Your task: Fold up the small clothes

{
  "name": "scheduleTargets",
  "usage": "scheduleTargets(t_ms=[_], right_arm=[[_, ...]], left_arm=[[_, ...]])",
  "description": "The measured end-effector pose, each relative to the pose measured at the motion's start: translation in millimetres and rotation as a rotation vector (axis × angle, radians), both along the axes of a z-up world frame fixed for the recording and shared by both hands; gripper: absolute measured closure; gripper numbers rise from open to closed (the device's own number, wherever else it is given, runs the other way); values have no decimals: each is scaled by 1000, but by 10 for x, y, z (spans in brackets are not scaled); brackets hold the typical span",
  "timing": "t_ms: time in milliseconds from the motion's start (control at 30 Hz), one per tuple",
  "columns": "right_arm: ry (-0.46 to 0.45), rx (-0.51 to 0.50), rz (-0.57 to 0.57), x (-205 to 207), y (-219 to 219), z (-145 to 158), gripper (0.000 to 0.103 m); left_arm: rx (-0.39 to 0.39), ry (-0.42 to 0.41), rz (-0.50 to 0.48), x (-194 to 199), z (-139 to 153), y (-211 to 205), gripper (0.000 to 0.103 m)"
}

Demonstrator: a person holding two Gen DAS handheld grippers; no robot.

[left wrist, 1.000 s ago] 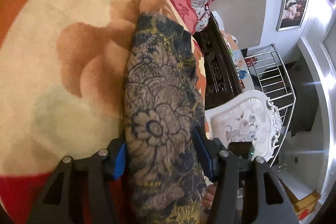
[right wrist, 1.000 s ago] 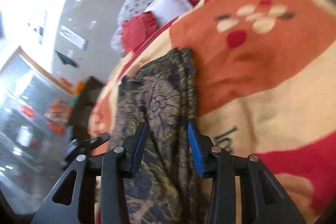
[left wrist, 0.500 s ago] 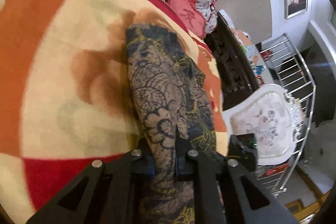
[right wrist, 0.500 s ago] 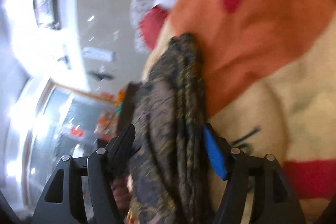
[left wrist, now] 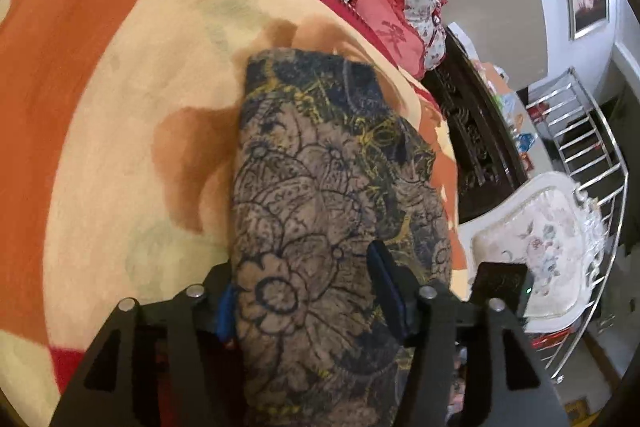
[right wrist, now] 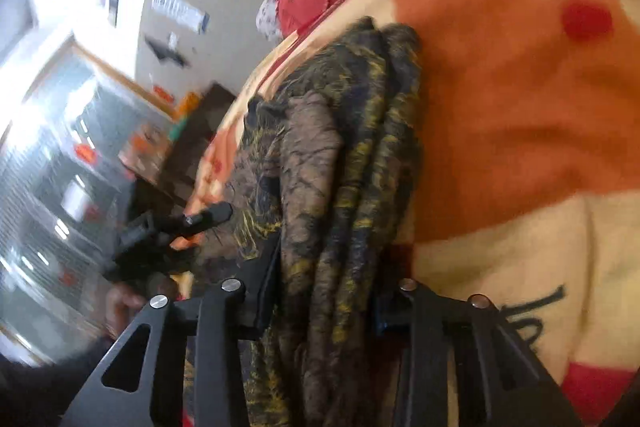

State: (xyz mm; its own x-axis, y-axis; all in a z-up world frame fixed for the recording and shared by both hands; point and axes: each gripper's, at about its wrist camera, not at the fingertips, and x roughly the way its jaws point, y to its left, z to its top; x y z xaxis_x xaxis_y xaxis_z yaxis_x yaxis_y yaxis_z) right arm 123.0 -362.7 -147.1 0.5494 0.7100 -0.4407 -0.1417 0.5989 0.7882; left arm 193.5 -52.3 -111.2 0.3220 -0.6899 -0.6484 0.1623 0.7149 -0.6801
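Note:
A dark garment with a brown, navy and yellow flower print [left wrist: 332, 187] lies folded lengthwise on the orange, cream and red blanket [left wrist: 100, 107]. My left gripper [left wrist: 304, 291] is open, its blue-padded jaws spread on either side of the garment's near end. In the right wrist view the garment [right wrist: 344, 155] shows as bunched layered folds running between the jaws of my right gripper [right wrist: 328, 291], which is open around them. The left gripper [right wrist: 172, 231] shows there at the left, held in a hand.
Red and floral pillows [left wrist: 384, 7] lie at the head of the bed. A dark wooden cabinet [left wrist: 476, 131], a white ornate chair [left wrist: 544, 239] and a metal railing [left wrist: 580, 147] stand past the bed's right edge.
My left gripper was shut on the garment half a second ago and has now opened. The right gripper stays open around the folds, and its view has swung.

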Motion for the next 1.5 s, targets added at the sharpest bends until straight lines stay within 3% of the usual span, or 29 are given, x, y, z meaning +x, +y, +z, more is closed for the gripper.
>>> scheduleTargets(t_ms=[100, 167, 300, 367, 567, 967, 1133, 1233, 1300, 1367, 1500], right_arm=[[-12, -6, -24, -63, 23, -19, 66], [-40, -59, -24, -136, 65, -25, 68], [-51, -138, -30, -179, 125, 28, 72], [-60, -184, -34, -190, 191, 64, 73], [-64, -256, -41, -202, 273, 123, 73], [-69, -287, -47, -194, 332, 116, 76], [-69, -395, -55, -206, 471, 182, 77], [-63, -519, -53, -202, 622, 250, 77], [-27, -561, -58, -171, 672, 290, 77], [27, -584, -66, -133, 715, 360, 77], [76, -581, -111, -153, 837, 547, 81]], left_arm=[[74, -31, -1, -34, 51, -90, 46], [183, -51, 18, -92, 68, -165, 54], [477, -178, 16, -259, 148, -550, 53], [566, -234, 22, -337, 133, -676, 50], [563, -258, 35, -363, 77, -652, 47], [506, -272, 39, -366, 41, -563, 47], [488, -271, 38, -384, 43, -513, 49], [491, -274, 40, -386, 56, -496, 54], [498, -281, 34, -396, 92, -504, 65], [498, -286, 33, -408, 165, -474, 84], [478, -293, 13, -418, 371, -301, 89]])
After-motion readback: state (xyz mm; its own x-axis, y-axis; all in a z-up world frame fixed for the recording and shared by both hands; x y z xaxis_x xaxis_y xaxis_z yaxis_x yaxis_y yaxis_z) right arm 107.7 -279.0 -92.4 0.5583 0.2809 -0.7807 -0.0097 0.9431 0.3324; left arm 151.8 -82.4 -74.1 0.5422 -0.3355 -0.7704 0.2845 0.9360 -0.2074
